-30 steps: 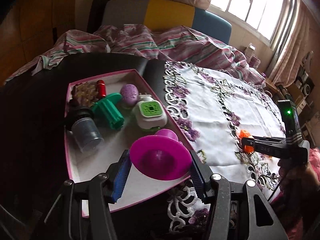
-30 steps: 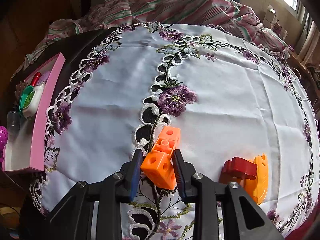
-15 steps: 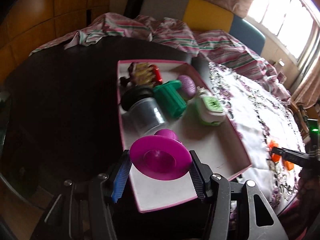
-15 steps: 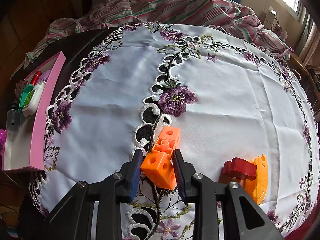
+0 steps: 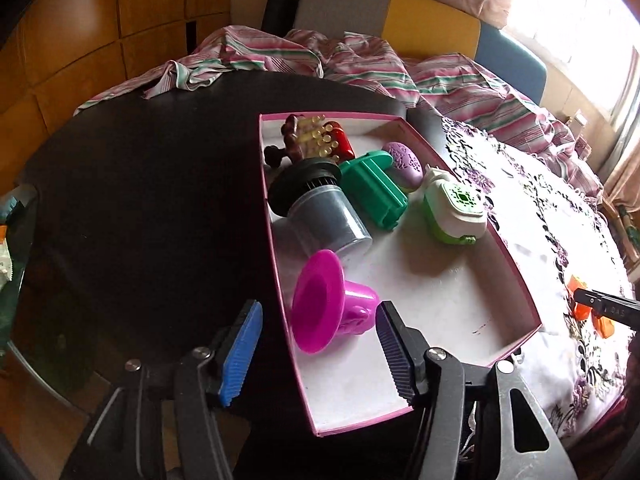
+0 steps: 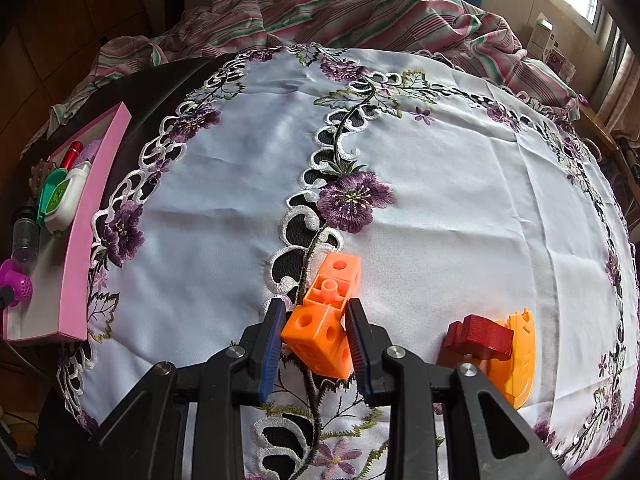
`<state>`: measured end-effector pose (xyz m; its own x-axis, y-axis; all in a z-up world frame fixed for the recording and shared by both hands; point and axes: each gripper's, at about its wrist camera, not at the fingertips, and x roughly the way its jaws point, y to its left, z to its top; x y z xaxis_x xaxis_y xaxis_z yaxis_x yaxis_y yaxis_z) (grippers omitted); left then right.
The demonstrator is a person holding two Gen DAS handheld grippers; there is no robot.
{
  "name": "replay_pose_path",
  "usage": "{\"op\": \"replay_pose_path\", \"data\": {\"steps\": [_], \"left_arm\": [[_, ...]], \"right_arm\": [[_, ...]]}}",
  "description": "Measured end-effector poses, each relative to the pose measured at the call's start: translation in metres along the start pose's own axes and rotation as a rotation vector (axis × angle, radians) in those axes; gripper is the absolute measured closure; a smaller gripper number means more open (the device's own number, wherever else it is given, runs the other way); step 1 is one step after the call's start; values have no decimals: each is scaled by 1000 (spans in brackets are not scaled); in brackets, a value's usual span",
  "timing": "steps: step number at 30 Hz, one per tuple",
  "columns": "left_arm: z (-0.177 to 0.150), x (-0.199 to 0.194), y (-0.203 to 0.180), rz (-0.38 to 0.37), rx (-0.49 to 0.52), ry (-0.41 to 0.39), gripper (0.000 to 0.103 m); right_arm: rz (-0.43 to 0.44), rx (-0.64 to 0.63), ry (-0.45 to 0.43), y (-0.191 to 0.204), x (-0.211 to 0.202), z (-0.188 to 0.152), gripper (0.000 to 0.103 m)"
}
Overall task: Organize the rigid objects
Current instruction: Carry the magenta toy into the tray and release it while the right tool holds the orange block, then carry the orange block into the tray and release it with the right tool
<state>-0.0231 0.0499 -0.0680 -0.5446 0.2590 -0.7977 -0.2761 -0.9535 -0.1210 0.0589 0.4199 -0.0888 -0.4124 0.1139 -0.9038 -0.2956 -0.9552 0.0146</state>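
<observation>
**A:** Start with the left wrist view. What are the fingers doing?

**B:** The left gripper (image 5: 318,350) has just been opening; its jaws stand apart with nothing pressed between the pads. The magenta cup (image 5: 330,304) lies on its side in the pink tray (image 5: 520,280), near the tray's near-left wall, its wide mouth toward the camera. It sits between the two fingers but clear of both.

**A:** What else is in that tray?

**B:** Farther back, a grey jar with a black lid (image 5: 320,204) on its side, a green plastic piece (image 5: 374,184) beside it, a lilac egg-shaped thing (image 5: 402,160), a white and green case (image 5: 456,208), and at the far end a red piece (image 5: 342,142) against a brown studded thing (image 5: 306,138). The tray rests on the dark table (image 5: 140,200), next to the embroidered tablecloth (image 5: 560,220).

**A:** And the right wrist view?

**B:** The right gripper (image 6: 316,342) is clamped on the orange block (image 6: 324,320), an angled piece of linked cubes with round holes; both pads press its lower cube. The block is over the cloth, at the embroidered stem below the purple flower. I cannot tell whether it touches the cloth.

**A:** Anything nearby?

**B:** To the right, a dark red block (image 6: 478,338) lies against an orange curved piece (image 6: 516,356), both on the cloth. The tray is at the far left edge.
</observation>
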Motion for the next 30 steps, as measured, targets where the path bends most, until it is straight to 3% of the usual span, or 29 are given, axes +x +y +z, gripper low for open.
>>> {"op": "replay_pose_path", "data": {"steps": [6,30], "left_arm": [[5,-7,-1,16,1,-28,38],[6,-26,6,33,-4,-76,38]], "right_arm": [[-3,-3,0,0,0,0,73],[-19,-21,-3,2,0,-1,73]]}}
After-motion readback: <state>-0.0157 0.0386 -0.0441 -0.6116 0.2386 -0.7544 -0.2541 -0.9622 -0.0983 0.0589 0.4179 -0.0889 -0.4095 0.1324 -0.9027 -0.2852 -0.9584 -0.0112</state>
